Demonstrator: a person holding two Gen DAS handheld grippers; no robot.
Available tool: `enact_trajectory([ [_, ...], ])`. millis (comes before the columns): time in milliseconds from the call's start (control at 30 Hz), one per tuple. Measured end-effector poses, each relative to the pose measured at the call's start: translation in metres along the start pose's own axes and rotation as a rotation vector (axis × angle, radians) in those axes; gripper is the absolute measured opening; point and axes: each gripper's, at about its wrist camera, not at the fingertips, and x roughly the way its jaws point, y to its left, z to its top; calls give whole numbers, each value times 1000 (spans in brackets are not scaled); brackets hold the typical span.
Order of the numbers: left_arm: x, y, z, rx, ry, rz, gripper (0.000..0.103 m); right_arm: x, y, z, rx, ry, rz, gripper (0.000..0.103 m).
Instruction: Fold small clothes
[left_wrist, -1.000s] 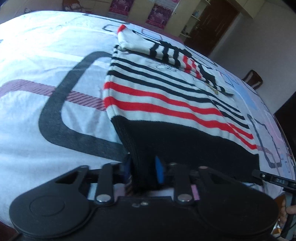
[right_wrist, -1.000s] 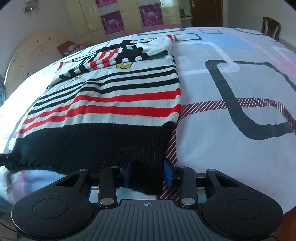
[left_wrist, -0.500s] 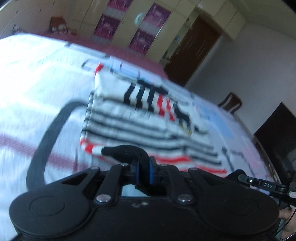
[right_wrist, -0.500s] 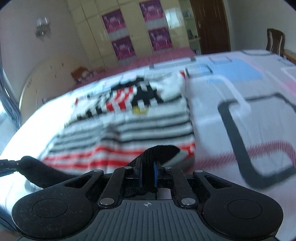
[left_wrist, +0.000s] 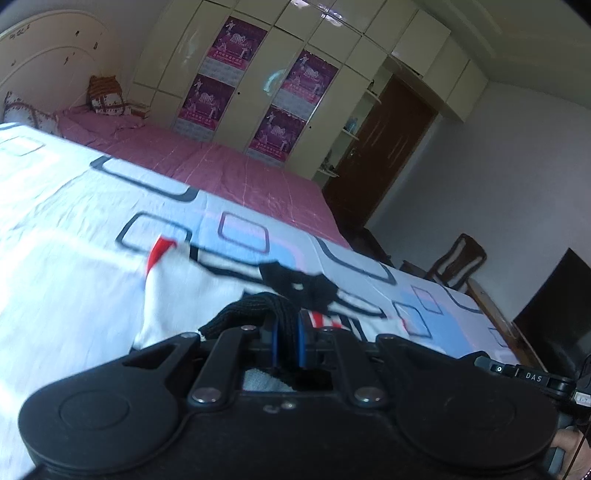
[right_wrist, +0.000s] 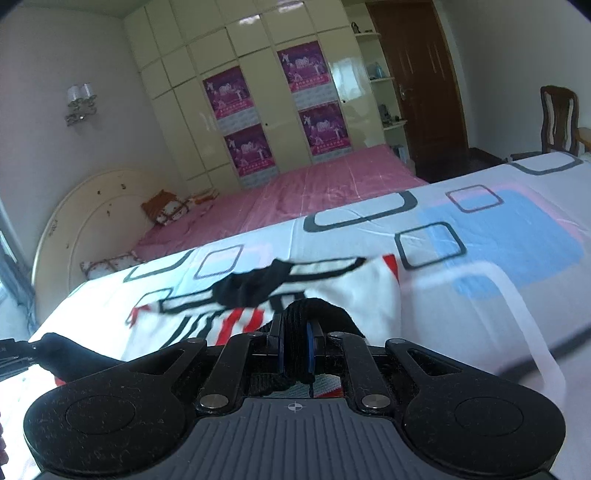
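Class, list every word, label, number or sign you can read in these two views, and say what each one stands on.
"DAS": white letters on the black device at the right edge of the left wrist view.
Small white label just below it: too small to read.
Purple posters on the wardrobe doors: print too blurred to read.

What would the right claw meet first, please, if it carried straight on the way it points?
Probably the sweater's white upper part on the bed; the right claw is shut on its black hem.

Left tool (left_wrist: 287, 338) and right tool (right_wrist: 295, 345) both clamped tight, angled slightly downward.
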Motion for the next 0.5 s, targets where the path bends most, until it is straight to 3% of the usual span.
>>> enact_trajectory([
  [333,106,21,33,-19,46,108,10,122,-36,40,94,87,-15,11],
  [433,131,30,32,-32,95,155,11,155,-52,38,145,155,-22,11],
  [500,146,36,28,-32,142,195,17,170,-60,35,166,187,-38,11],
])
